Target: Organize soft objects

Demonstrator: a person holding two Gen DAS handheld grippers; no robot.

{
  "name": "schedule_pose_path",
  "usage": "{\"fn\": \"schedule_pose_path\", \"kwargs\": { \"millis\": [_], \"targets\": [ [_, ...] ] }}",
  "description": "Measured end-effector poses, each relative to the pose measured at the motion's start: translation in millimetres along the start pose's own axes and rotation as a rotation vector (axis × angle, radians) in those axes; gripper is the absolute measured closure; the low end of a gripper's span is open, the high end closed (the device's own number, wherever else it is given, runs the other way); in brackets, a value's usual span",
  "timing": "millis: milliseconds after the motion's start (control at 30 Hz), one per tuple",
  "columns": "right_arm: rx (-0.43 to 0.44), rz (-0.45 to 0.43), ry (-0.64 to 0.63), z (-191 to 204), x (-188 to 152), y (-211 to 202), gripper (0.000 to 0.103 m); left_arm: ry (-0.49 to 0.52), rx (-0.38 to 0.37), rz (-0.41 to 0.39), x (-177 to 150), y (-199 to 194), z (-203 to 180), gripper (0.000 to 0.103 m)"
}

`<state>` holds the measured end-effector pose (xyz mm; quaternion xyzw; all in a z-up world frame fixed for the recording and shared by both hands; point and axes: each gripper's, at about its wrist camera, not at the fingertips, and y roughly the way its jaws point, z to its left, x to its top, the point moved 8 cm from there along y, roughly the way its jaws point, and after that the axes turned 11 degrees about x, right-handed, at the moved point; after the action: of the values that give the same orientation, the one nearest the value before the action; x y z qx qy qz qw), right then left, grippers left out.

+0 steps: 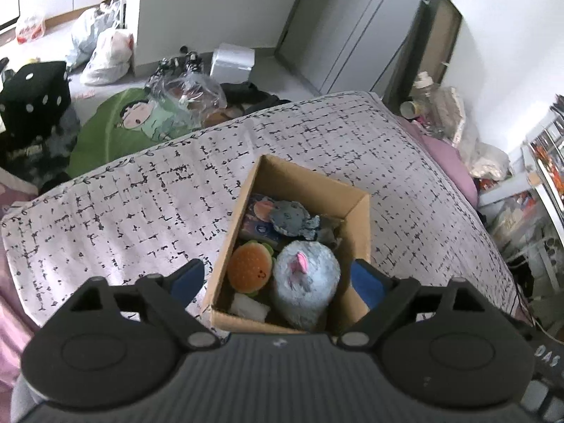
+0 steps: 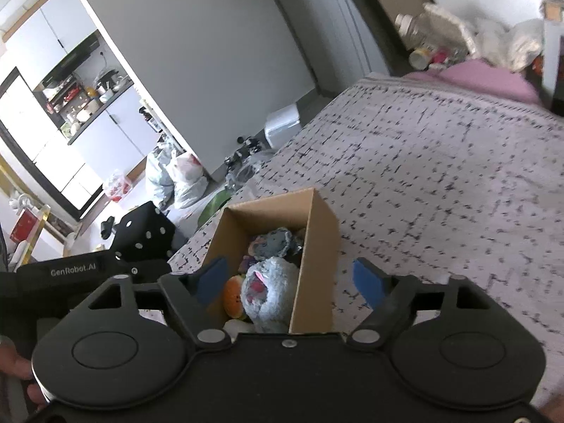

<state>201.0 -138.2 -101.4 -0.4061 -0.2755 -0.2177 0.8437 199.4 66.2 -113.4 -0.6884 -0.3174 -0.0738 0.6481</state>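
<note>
Brown corrugated cardboard forms an open box [image 1: 356, 239] standing on a bed under a pale cover printed with broken black grid lines [image 1: 141, 197]. Inside the box, nearest the cameras, sits a large grey plush [image 1: 306, 282] with a pink ear; just beside it lies a burger-shaped plush [image 1: 250, 268], and toward the box's far wall rest a small grey-blue plush [image 1: 290, 216] and a dark printed packet. The soft things appear already gathered in the box.

The left gripper [image 1: 278, 282] hangs above the box's near end with its blue-padded jaws spread wide and holding nothing. The right gripper [image 2: 292, 282] does likewise, its jaws wide apart, one pad over the box interior, the other outside the box's wall, empty.

The step in hand looks like pulling clear after a drop. To do it well, lift straight up so no pad snags the box's rim or drags the plush back out.

Beyond the box, the cover is bare on all sides, leaving free room. Past the bed's far edge the floor is cluttered with bags.
</note>
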Motion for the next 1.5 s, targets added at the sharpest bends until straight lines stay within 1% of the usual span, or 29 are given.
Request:
{"fn": "schedule_pose_path", "kwargs": {
  "millis": [133,300,367,533,733,867,1067,1267,1400,1500],
  "targets": [
    [-0.001,-0.036,-0.01,10,3,-22,0.01,0.004,-0.022,-0.018,-6,-19,-3,0.011],
    [-0.003,-0.065,-0.031,21,-1,-45,0.005,0.037,-0.021,-0.069,-13,-45,-6,0.005],
    [-0.006,-0.071,-0.035,23,-4,-53,0.0,0.045,-0.02,-0.079,-15,-53,-6,0.004],
    [-0.041,-0.076,-0.04,25,-10,-72,0.0,0.09,0.001,-0.098,-23,-69,-5,0.004],
    [-0.077,-0.052,-0.074,27,-18,-92,0.0,0.143,0.002,-0.123,-33,-89,-6,0.004],
    [-0.105,-0.063,-0.078,26,-22,-103,0.0,0.182,-0.005,-0.138,-39,-100,-9,0.004],
    [-0.114,-0.072,-0.056,22,-30,-116,0.0,0.229,-0.002,-0.148,-51,-110,-11,0.004],
    [-0.102,-0.03,-0.091,31,-43,-119,0.0,0.267,0.002,-0.148,-63,-115,-8,0.004],
    [-0.123,-0.014,-0.122,38,-50,-119,0.0,0.27,0.006,-0.147,-70,-117,-4,0.004],
    [-0.123,0.002,-0.132,42,-55,-120,0.0,0.27,0.008,-0.146,-73,-119,1,0.004]
  ]
}}
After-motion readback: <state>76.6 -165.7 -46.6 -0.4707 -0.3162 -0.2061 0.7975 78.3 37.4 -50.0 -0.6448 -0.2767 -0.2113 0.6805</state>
